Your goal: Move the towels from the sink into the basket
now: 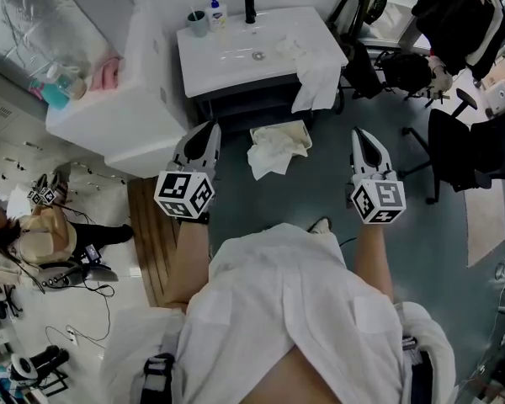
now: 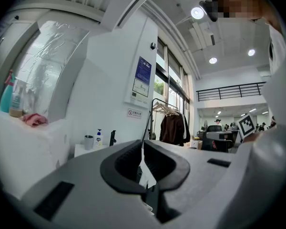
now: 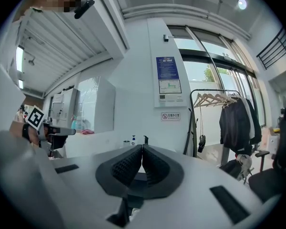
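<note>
The head view looks steeply down from above the person onto the sink a little way ahead, while both gripper views look level along their own jaws from low down, sharing that sink's soap bottle and the clothes rack beside it.

soap pump bottle beside a grey cup, teal spray bottle, maybe a pink rag, dark jackets on a clothes rack
</note>
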